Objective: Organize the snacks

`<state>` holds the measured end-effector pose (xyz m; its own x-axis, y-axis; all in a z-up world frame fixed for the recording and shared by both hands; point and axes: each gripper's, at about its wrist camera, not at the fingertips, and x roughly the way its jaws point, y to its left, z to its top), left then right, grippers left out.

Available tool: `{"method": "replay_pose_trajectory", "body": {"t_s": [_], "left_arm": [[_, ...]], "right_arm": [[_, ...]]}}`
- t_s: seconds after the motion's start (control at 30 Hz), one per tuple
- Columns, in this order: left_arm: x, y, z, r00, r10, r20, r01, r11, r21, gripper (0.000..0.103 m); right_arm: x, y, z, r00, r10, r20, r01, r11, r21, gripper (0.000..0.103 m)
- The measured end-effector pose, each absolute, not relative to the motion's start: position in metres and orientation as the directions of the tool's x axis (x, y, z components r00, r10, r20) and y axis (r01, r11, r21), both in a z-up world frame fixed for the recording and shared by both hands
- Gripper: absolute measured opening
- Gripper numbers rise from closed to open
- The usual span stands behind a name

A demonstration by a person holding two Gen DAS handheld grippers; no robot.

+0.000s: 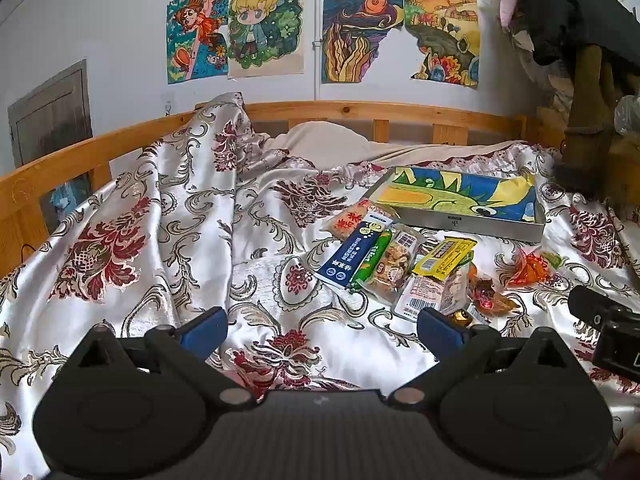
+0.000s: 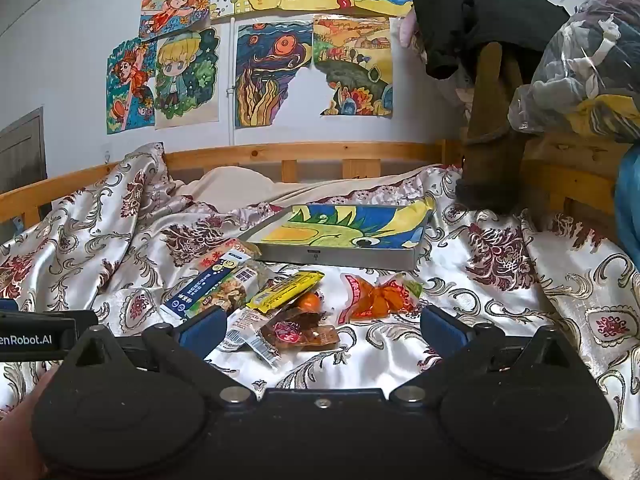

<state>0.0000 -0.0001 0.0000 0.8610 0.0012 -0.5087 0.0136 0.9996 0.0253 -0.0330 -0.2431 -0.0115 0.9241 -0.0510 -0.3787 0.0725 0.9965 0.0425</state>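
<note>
Between the blue fingers [image 1: 204,326] of the left gripper [image 1: 322,326] lies only bare patterned bedspread [image 1: 120,216]; they are spread wide and hold nothing, hovering above the bed. The right gripper [image 2: 322,326] is spread just as wide and also empty, its fingers [image 2: 440,326] straddling the near edge of the snack pile without touching it. Just beyond them in the right view lie a brown packet [image 2: 298,330] with a red round label, a white wrapper [image 2: 240,326] with a barcode, and a small orange piece [image 2: 310,301] partly under a yellow bar [image 2: 286,290]. To the right of these sits a clear bag of orange sweets [image 2: 374,294], a little apart from the rest. Further left, overlapping one another, are a blue box [image 1: 354,250], a green stick [image 1: 370,260], a clear bag of mixed nuts [image 1: 394,266] and, behind them, an orange-lettered packet [image 1: 348,220]. Behind the pile stands a shallow grey tray [image 1: 472,226] with a blue and yellow drawing [image 1: 460,194] lying in it. A wooden bed rail [image 1: 360,110] runs along the far side, and coloured drawings [image 1: 264,28] hang on the white wall above. In the left view the right gripper's black body shows at the right edge.
</note>
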Motion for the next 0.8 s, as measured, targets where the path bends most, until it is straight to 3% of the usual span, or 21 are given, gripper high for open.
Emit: {"method": "replay_pose_trajectory", "body": {"t_s": [0.8], "left_arm": [[-0.0003,0.0029,-0.0017,0.858,-0.002,-0.514,0.012,1.0,0.016,0.103]], "right_arm": [[-0.0325,-0.244,-0.0118,0.923,-0.05,-0.381,0.073,0.996,0.045,0.102]]}}
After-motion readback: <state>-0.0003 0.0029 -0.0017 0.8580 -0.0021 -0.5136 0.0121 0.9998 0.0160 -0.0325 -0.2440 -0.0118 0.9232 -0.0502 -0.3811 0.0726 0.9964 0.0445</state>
